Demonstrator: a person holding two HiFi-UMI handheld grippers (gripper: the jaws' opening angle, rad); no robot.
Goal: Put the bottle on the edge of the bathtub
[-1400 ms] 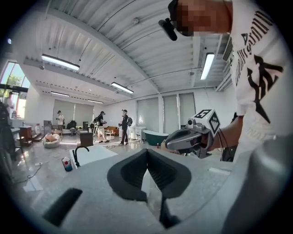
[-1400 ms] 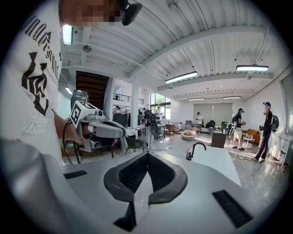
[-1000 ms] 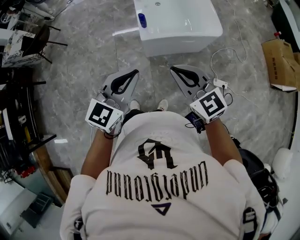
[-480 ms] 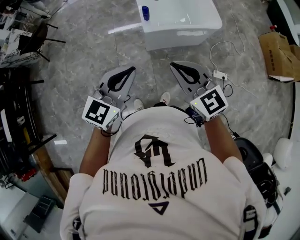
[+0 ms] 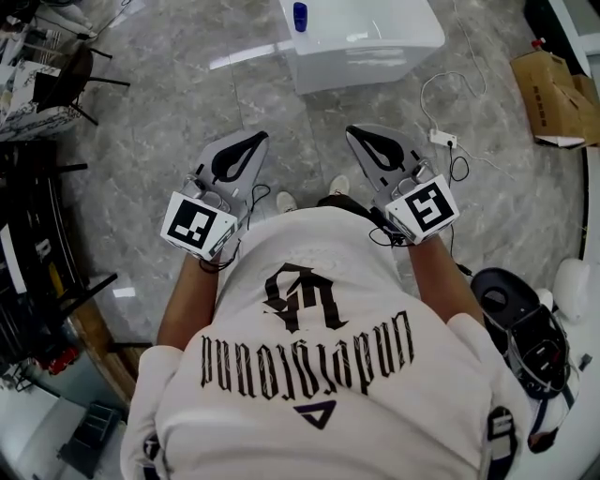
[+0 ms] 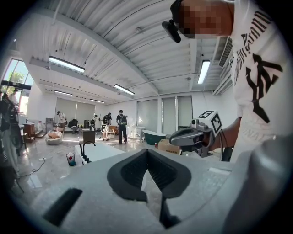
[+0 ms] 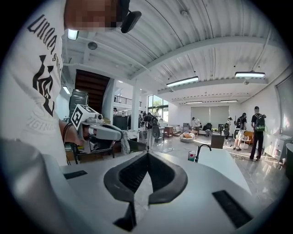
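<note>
A small blue bottle (image 5: pixel 300 16) stands upright on the left rim of the white bathtub (image 5: pixel 394 52) at the top of the head view. Both grippers are held above the grey floor, well short of the tub. My left gripper (image 5: pixel 257 138) is shut with nothing in it. My right gripper (image 5: pixel 354 132) is also shut and empty. In the left gripper view the bottle (image 6: pixel 70 158) sits beside a black faucet (image 6: pixel 85 150), far beyond the touching jaws. The right gripper view shows the bottle (image 7: pixel 192 156) beside the faucet (image 7: pixel 202 151) on the tub's rim (image 7: pixel 229 167).
A cardboard box (image 5: pixel 553 89) lies at the right. A white power strip with a cable (image 5: pixel 441 139) lies on the marble floor near my right gripper. Black chairs and racks (image 5: pixel 56 84) line the left side. Several people stand far off in the room.
The bathtub and bottle have slid toward the top edge of the head view, so they stand farther from me. Both grippers stay shut and level.
</note>
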